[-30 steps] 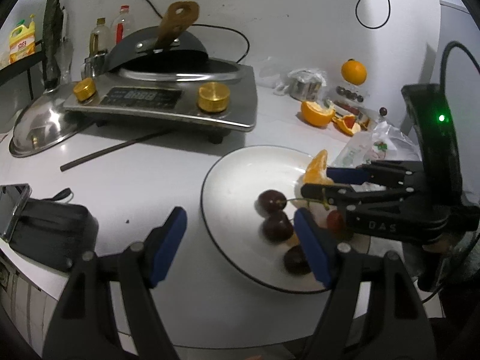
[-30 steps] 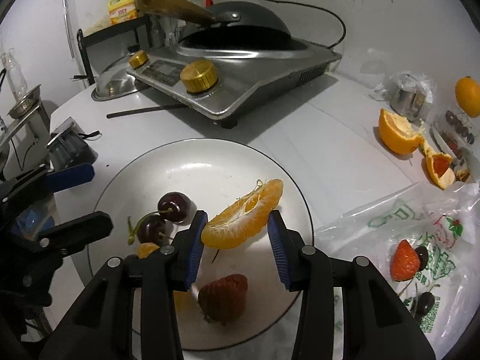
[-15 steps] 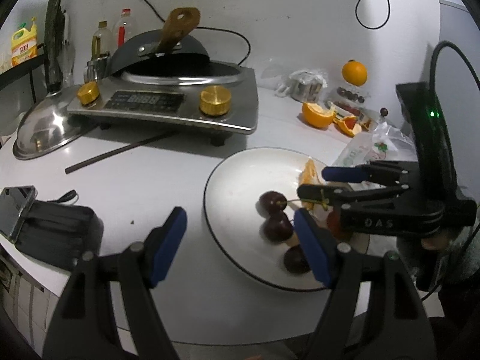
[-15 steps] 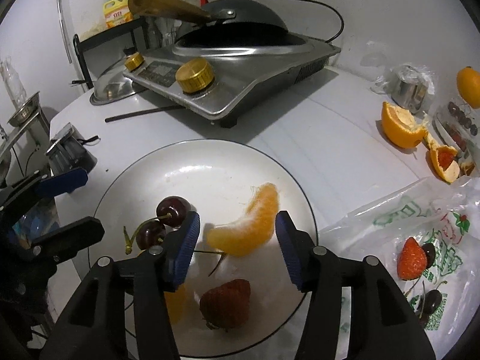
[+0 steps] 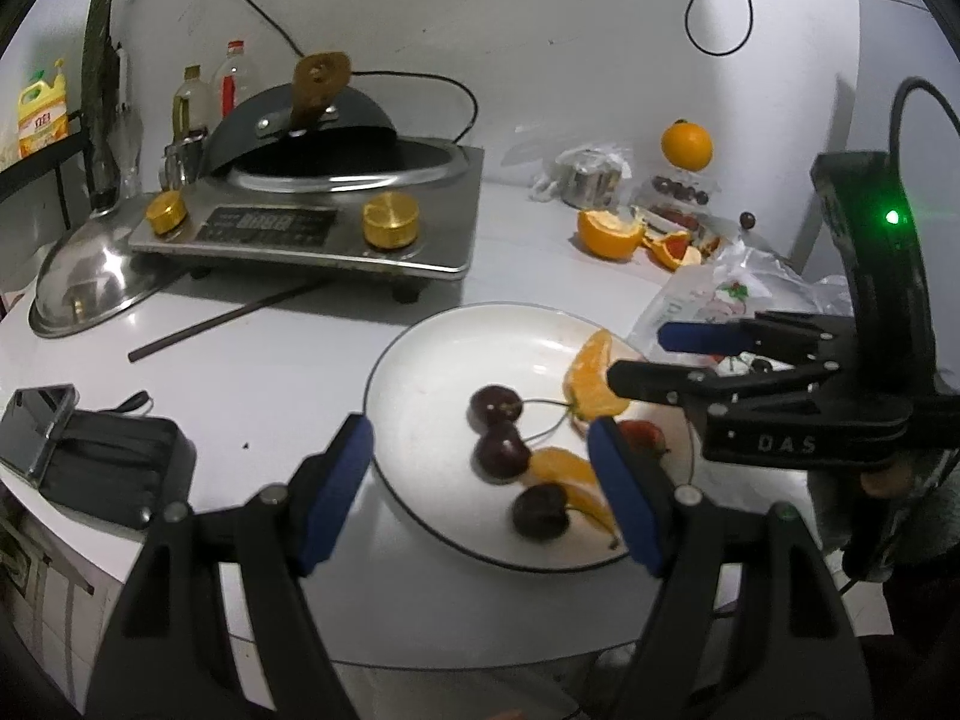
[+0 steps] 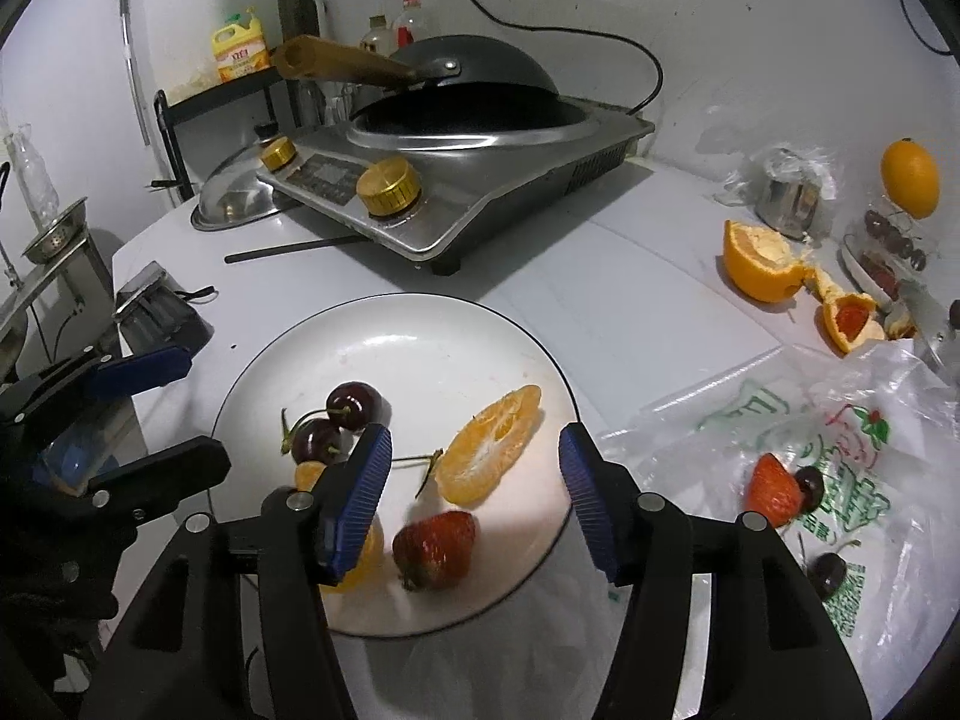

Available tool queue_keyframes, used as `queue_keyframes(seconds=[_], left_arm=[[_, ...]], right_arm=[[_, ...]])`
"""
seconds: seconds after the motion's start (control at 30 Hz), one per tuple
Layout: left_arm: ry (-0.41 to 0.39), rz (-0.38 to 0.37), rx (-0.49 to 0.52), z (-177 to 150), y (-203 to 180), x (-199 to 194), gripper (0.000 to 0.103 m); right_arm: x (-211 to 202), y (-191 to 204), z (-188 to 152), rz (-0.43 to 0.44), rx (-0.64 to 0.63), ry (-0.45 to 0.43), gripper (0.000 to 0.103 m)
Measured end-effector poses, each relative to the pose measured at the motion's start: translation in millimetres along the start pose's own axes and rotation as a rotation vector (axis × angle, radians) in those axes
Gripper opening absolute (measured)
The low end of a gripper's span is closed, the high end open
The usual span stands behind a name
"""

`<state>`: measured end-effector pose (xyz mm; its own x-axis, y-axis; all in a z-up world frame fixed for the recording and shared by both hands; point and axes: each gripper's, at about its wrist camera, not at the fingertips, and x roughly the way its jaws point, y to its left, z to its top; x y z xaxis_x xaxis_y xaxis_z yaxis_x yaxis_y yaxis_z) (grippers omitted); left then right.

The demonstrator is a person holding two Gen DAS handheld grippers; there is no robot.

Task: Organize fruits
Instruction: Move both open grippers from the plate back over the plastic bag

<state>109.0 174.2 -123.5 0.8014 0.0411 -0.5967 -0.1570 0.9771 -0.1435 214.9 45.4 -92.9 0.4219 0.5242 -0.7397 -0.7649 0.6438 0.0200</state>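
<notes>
The right tongs (image 6: 474, 474) hang over the near side of the plate (image 6: 420, 312), and their jaws are opening. The orange wedge (image 6: 489, 444) lies flat on the plate just beyond them, in line with the gap but touched by neither pad. A strawberry (image 6: 435, 549) lies nearer, between the two arms and below the pads. Left of the wedge sit two cherries (image 6: 336, 420) side by side, their stems curling, and a second orange piece (image 6: 309, 474) shows partly behind the left pad.

The left tongs (image 5: 480, 495) stand wide and hold nothing, over the near left edge of the plate; a third cherry (image 5: 540, 510) lies on the plate near their right pad.

The plate rests on the white tabletop (image 6: 630, 276). To its right lies a clear plastic bag (image 6: 840, 438) with another strawberry (image 6: 774, 489) and dark cherries on it. Farther right are a half-peeled orange (image 6: 759, 264), a peel scrap (image 6: 849, 318) and a whole orange (image 6: 909, 177). At the far side stands a steel cooker (image 6: 456, 174) with brass knobs and a dark wok (image 6: 474, 75) tilted on it; a steel lid (image 6: 237, 198) lies to its left and a dark stick (image 6: 294, 249) in front. A black pouch (image 5: 102, 462) lies near the left edge.
</notes>
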Motion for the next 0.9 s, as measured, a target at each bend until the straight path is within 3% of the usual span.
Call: queue_keyframes(seconds=[0.9], left_arm=[[0.005,-0.034,0.083,-4.9,-74.0,-13.7,0.075]], right_arm=[[-77.5,-37.7,-50.6,-0.058,0.068,-0.079,0.061]])
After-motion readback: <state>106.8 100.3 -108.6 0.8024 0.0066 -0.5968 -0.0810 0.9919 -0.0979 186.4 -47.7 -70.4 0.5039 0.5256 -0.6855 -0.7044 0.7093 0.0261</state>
